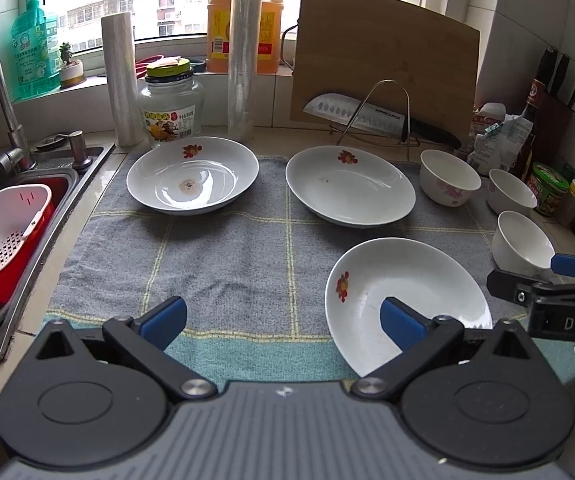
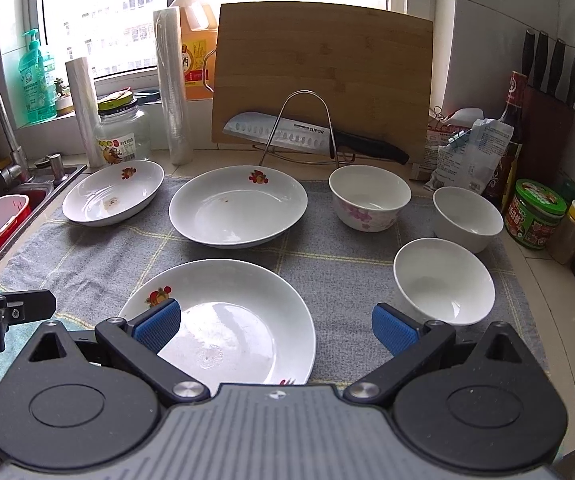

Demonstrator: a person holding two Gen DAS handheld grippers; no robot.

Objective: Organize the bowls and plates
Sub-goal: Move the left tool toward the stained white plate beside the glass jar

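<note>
Three white plates with a red flower mark lie on a grey checked towel (image 2: 327,264): a far-left plate (image 1: 192,176) (image 2: 113,193), a middle plate (image 1: 350,186) (image 2: 238,206) and a near plate (image 1: 403,300) (image 2: 231,320). Three white bowls stand at the right: a flowered bowl (image 1: 449,177) (image 2: 369,198), a plain bowl (image 1: 511,191) (image 2: 467,218) and a nearer plain bowl (image 1: 521,244) (image 2: 443,282). My left gripper (image 1: 283,320) is open over the towel, its right finger above the near plate. My right gripper (image 2: 275,326) is open over the near plate.
A sink (image 1: 27,200) with a red-and-white colander (image 1: 5,232) lies at the left. A cutting board (image 2: 323,80), a knife on a wire rack (image 2: 307,132), a glass jar (image 1: 169,106), two film rolls and oil jugs stand behind. Bottles, jars and a knife block (image 2: 547,128) crowd the right.
</note>
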